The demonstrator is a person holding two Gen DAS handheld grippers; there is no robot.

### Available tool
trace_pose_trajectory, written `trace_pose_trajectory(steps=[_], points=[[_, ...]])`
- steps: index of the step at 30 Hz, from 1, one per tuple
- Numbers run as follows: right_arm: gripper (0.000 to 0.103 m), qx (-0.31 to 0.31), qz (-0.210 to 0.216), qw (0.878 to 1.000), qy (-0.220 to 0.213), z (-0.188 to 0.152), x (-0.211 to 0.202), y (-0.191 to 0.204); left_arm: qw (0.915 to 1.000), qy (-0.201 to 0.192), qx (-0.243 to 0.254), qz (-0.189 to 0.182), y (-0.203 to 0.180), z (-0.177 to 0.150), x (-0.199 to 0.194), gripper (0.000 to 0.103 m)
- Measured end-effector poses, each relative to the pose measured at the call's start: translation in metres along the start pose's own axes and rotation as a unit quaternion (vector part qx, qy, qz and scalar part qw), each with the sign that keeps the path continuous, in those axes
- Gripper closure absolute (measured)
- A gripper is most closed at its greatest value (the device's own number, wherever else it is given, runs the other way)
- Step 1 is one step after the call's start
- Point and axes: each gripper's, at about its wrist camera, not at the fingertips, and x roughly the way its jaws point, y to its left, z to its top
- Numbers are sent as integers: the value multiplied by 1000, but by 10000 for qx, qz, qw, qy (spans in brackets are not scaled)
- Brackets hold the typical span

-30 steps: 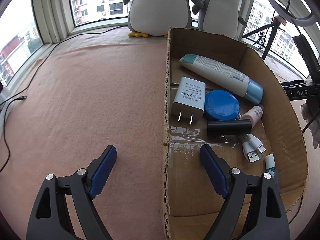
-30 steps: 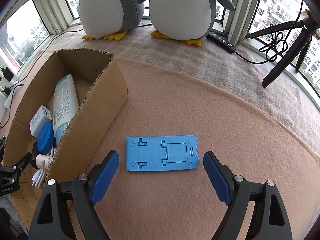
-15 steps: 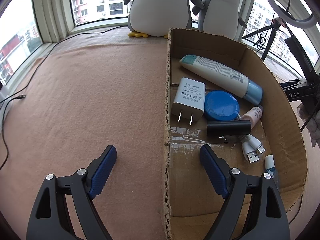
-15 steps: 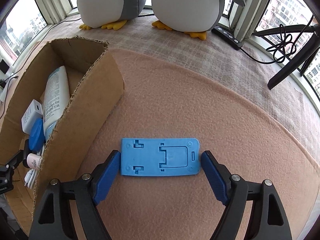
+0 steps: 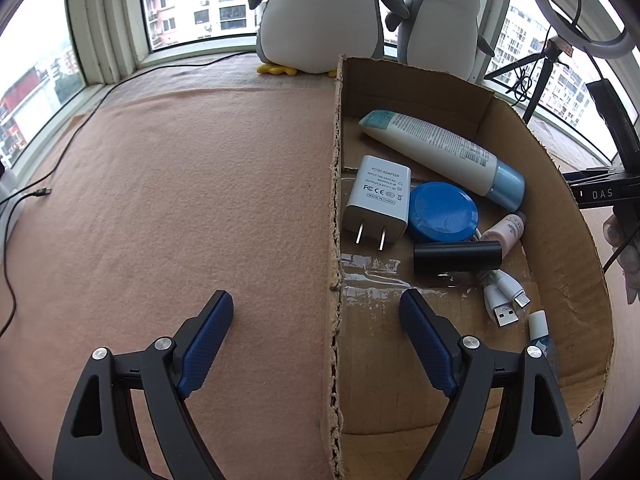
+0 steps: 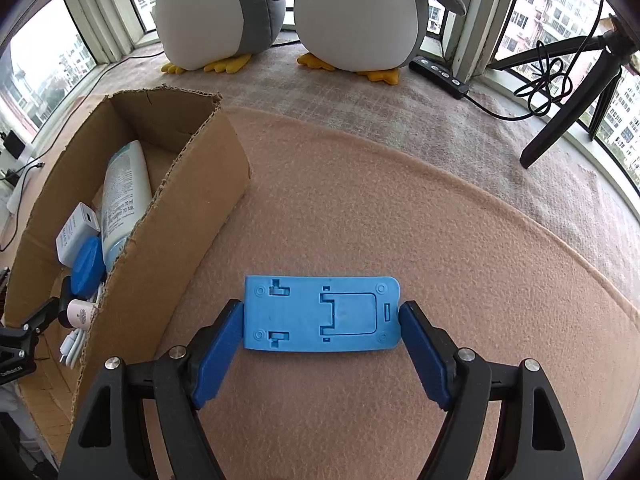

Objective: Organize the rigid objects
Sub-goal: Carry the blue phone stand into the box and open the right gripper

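A flat blue plastic stand point(image 6: 320, 312) lies on the pink felt right of the cardboard box point(image 6: 172, 224). My right gripper point(image 6: 321, 318) spans it lengthwise, one blue pad touching each short end, so it is shut on the stand, which still rests on the felt. My left gripper point(image 5: 316, 304) hangs open over the box's left wall point(image 5: 335, 208), one finger outside and one inside. Inside the box lie a white tube point(image 5: 440, 152), a white charger point(image 5: 378, 196), a blue round lid point(image 5: 442, 212), a black cylinder point(image 5: 456, 257), a small pink bottle point(image 5: 505, 231) and a white USB cable point(image 5: 506, 300).
Two plush penguins point(image 6: 280, 8) stand at the window behind the felt. A black tripod leg point(image 6: 568, 108) and a power strip point(image 6: 440, 74) sit at the right rear. Cables point(image 5: 24, 196) trail along the left edge. A gloved hand point(image 5: 624, 248) shows beyond the box's right wall.
My right gripper moved forward until the blue stand sat between its fingers, then narrowed until both pads touched its ends. My left gripper stayed still.
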Motion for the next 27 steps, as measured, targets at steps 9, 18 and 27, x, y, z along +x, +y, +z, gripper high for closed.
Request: trace_pose_trajectory(steps=[9,18,27], points=[[28,-74,51,9982,-597,-6,-53,22,10000,-2,6,-3,1,0,0,16],[28,-506,367,9923,-1065,9,-89,74,10000,-5,9,-5,1,0,0,17],[28,-794,615,9879,-1186,22,-87,122,10000,-18,44,6,2,2,-1,17]])
